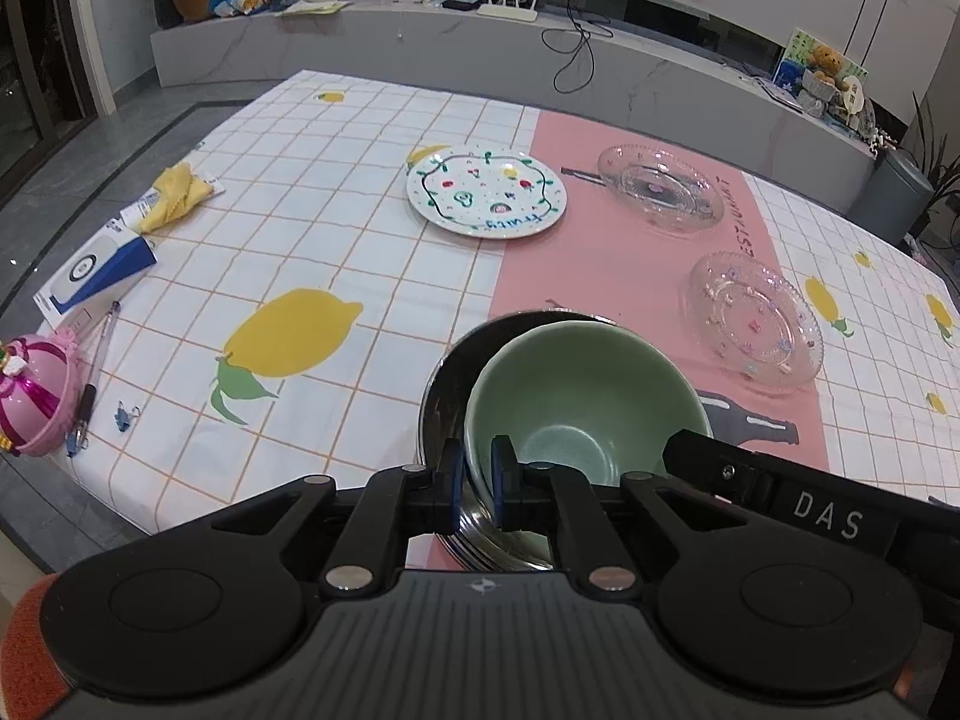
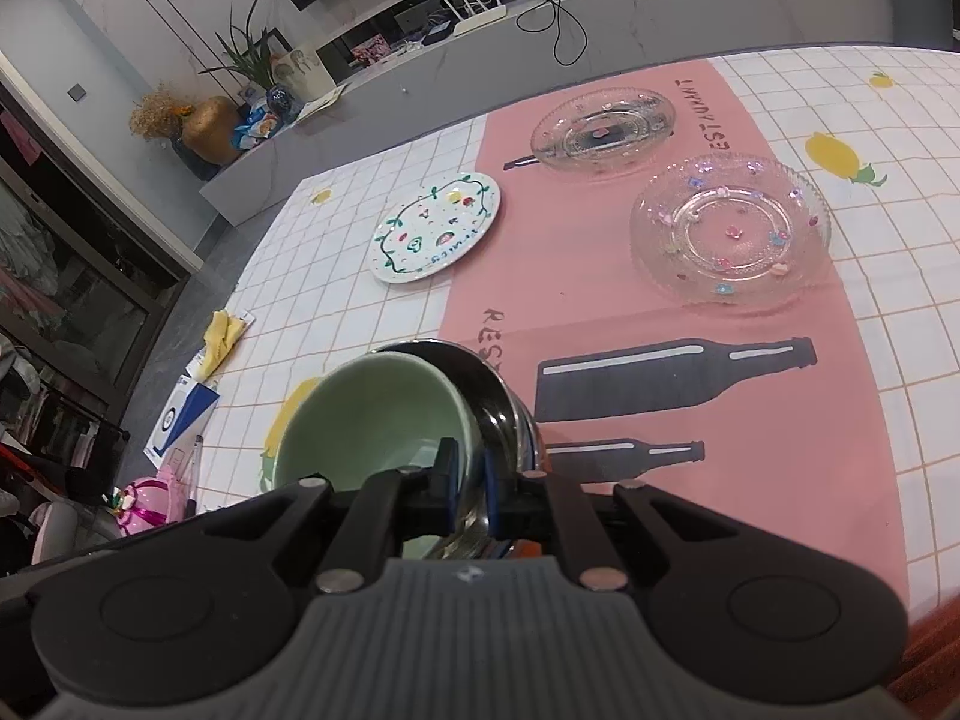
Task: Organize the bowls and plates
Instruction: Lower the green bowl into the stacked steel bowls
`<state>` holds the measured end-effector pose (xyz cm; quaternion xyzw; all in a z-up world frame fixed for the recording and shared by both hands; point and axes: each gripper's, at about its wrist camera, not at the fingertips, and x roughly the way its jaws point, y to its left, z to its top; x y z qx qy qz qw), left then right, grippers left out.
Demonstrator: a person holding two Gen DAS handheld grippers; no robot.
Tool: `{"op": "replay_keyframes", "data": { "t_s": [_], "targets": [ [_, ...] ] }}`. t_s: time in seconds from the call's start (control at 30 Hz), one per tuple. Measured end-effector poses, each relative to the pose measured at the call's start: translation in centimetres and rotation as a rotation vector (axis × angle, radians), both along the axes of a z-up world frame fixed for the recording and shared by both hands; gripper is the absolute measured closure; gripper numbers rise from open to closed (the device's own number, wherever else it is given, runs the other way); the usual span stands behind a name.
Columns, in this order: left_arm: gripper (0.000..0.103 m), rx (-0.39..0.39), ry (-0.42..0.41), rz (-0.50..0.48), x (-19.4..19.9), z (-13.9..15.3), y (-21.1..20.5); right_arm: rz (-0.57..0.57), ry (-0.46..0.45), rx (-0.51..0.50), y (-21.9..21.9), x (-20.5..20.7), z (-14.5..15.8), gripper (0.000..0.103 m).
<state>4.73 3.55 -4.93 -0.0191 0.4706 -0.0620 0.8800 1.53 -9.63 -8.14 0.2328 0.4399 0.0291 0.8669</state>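
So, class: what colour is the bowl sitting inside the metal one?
Pale green bowl, clearest in the left wrist view.

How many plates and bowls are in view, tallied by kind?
Clear glass plates with flower dots: 2
White painted ceramic plate: 1
Pale green ceramic bowl: 1, tilted inside the steel one
Shiny steel bowl: 1
Total: 5

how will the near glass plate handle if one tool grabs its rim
The near glass plate looks like rigid pressed glass, so it probably won't flex but could chip if knocked. Its glossy, beaded rim may slip between flat pads. It is wide and shallow, so lifted by one edge it would likely tilt, and it looks fairly heavy for its size.
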Motion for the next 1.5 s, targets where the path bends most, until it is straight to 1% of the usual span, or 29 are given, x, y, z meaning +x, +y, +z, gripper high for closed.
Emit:
{"op": "replay_keyframes", "data": {
  "t_s": [0.17,0.33,0.43,0.5,0.53,0.67,0.7,0.73,0.77,0.8,0.87,0.9,0.93,0.97,1.0,1.1,1.13,1.23,1.3,1.37,1.43,1.47,1.5],
  "targets": [
    [0.093,0.003,0.003,0.001,0.2,-0.3,0.0,0.010,-0.014,-0.024,0.3,0.2,-0.1,0.095],
    [0.092,-0.034,0.019,0.014,0.5,-0.4,0.4,0.016,-0.031,-0.031,0.5,0.2,0.0,0.089],
    [0.091,-0.047,0.024,0.018,0.6,-0.4,0.5,0.018,-0.036,-0.047,0.7,0.3,0.1,0.088],
    [0.091,-0.040,-0.002,0.017,0.4,-0.1,0.4,0.020,-0.052,-0.065,0.8,0.2,0.4,0.084],
    [0.091,-0.033,-0.011,0.018,0.4,0.2,0.4,0.020,-0.070,-0.071,0.9,0.0,0.6,0.079],
    [0.091,-0.046,-0.033,0.026,0.5,1.1,0.6,0.019,-0.128,-0.123,1.1,-0.3,2.1,0.077],
    [0.088,-0.049,-0.042,0.029,0.4,1.4,0.7,0.019,-0.136,-0.120,0.9,-0.3,2.4,0.077],
    [0.084,-0.052,-0.048,0.033,0.4,1.6,0.8,0.019,-0.143,-0.114,0.8,-0.5,2.5,0.074],
    [0.076,-0.061,-0.053,0.036,0.3,1.8,0.9,0.016,-0.148,-0.107,0.5,-0.6,2.7,0.070],
    [0.069,-0.075,-0.057,0.042,0.3,1.9,1.2,0.009,-0.154,-0.103,0.2,-0.7,2.9,0.068],
    [0.064,-0.101,-0.068,0.064,0.2,2.1,1.8,-0.009,-0.162,-0.098,-0.4,-0.9,3.0,0.062],
    [0.057,-0.114,-0.073,0.080,0.1,2.1,2.2,-0.019,-0.161,-0.093,-0.7,-1.0,3.0,0.059],
    [0.052,-0.128,-0.076,0.103,0.1,2.0,2.6,-0.030,-0.156,-0.083,-1.1,-1.0,2.9,0.053],
    [0.044,-0.139,-0.076,0.126,0.1,1.8,3.0,-0.041,-0.148,-0.066,-1.5,-1.0,2.6,0.050],
    [0.043,-0.149,-0.068,0.146,0.2,1.5,3.4,-0.051,-0.136,-0.047,-1.8,-1.0,2.2,0.049],
    [0.043,-0.194,-0.012,0.196,0.5,0.2,4.4,-0.081,-0.051,0.032,-3.0,-0.5,0.4,0.048],
    [0.043,-0.230,0.011,0.206,0.5,-0.3,4.8,-0.088,-0.015,0.075,-3.4,-0.4,-0.5,0.048],
    [0.043,-0.343,0.074,0.231,0.7,-1.8,5.6,-0.088,0.055,0.200,-3.8,-0.1,-2.5,0.048],
    [0.043,-0.372,0.102,0.245,0.8,-2.4,5.9,-0.084,0.089,0.247,-3.7,0.0,-3.4,0.048],
    [0.045,-0.372,0.113,0.253,0.9,-2.8,5.9,-0.084,0.108,0.269,-3.4,0.0,-3.9,0.049],
    [0.050,-0.377,0.122,0.256,0.8,-3.1,5.9,-0.082,0.121,0.281,-3.1,0.1,-4.2,0.049],
    [0.058,-0.391,0.127,0.254,0.8,-3.2,5.9,-0.081,0.127,0.290,-3.0,0.1,-4.4,0.055],
    [0.062,-0.413,0.132,0.249,0.8,-3.3,6.0,-0.079,0.132,0.303,-3.0,0.2,-4.6,0.059]
  ]
}}
